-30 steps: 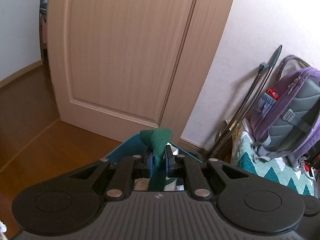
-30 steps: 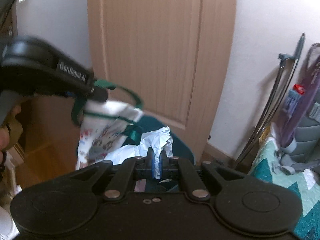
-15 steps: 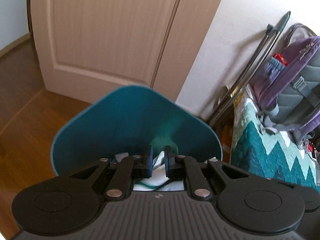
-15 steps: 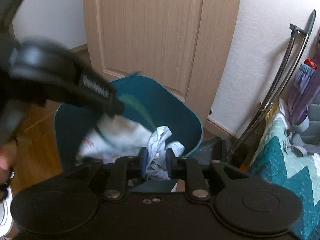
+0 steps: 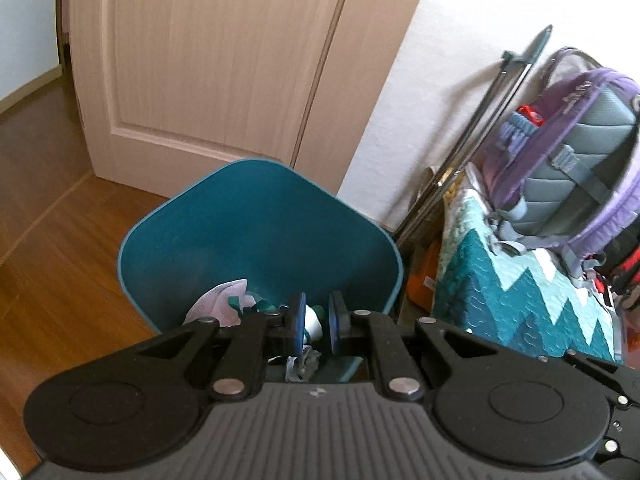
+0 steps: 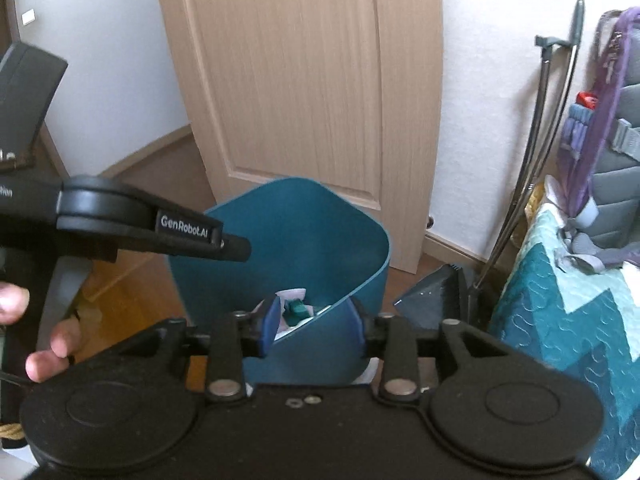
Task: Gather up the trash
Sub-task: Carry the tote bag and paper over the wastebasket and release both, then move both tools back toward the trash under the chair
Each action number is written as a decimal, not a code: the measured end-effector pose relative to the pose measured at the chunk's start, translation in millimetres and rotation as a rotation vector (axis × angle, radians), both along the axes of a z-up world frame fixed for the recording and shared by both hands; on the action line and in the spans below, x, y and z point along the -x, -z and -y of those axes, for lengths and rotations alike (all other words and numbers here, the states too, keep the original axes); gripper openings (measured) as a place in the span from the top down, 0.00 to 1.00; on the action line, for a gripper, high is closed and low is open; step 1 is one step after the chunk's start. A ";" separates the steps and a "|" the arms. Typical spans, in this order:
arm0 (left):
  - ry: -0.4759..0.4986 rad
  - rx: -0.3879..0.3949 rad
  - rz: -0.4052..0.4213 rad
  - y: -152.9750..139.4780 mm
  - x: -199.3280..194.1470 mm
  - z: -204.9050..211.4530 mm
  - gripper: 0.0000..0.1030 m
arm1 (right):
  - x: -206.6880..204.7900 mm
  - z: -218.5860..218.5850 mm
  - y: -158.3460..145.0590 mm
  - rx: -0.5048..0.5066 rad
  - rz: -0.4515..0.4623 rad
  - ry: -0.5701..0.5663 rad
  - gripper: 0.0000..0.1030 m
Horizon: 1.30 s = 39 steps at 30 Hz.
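Observation:
A teal bin [image 5: 256, 232] stands on the floor before the door, also in the right wrist view [image 6: 300, 232]. A white printed bag with green handles [image 5: 224, 304] lies inside it among white scraps [image 6: 292, 294]. My left gripper [image 5: 316, 320] hovers over the bin's near rim, its pads close together. From the side its tip [image 6: 240, 248] looks bare, with no strap hanging from it. My right gripper [image 6: 314, 320] sits at the bin's near rim. Its jaws are opening, and nothing is between the pads.
A wooden door [image 5: 220, 60] stands behind the bin. At the right are a teal zigzag quilt [image 5: 520, 300], a purple backpack [image 5: 580, 160], a dustpan [image 6: 436, 296] and long metal handles [image 6: 540, 160] against the wall. A person's hand [image 6: 44, 352] holds the left gripper. Wood floor [image 5: 52, 260] lies left.
The bag that hung by its green handle from my left gripper now lies in the bin. My right jaws have opened and the crumpled white paper has left them. Both views show more of the bin.

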<state>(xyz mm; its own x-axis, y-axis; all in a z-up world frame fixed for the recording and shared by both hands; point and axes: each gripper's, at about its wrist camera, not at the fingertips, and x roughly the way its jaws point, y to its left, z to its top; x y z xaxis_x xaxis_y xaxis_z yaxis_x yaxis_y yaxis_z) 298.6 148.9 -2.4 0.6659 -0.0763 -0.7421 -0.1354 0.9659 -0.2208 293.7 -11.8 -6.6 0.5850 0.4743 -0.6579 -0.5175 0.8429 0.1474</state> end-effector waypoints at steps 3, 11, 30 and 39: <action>0.008 -0.007 0.022 -15.2 18.0 9.4 0.89 | 14.3 12.3 -12.6 -0.017 0.014 0.005 0.65; 0.045 -0.034 0.073 -51.4 62.2 36.8 0.89 | 54.5 46.3 -44.5 -0.075 0.048 0.019 0.64; 0.131 -0.054 0.121 -67.7 133.5 105.2 0.25 | 126.2 132.9 -67.7 -0.189 0.076 0.075 0.53; 0.174 -0.053 0.061 -18.6 135.7 140.5 0.18 | 122.3 188.2 -12.9 -0.207 -0.025 0.187 0.49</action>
<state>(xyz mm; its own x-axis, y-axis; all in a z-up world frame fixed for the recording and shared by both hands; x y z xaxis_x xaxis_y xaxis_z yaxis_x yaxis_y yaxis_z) 162.9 8.4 16.2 0.6901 -0.1561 -0.7067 0.0468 0.9840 -0.1718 171.4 -200.0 6.3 0.6599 0.4852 -0.5737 -0.3493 0.8741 0.3376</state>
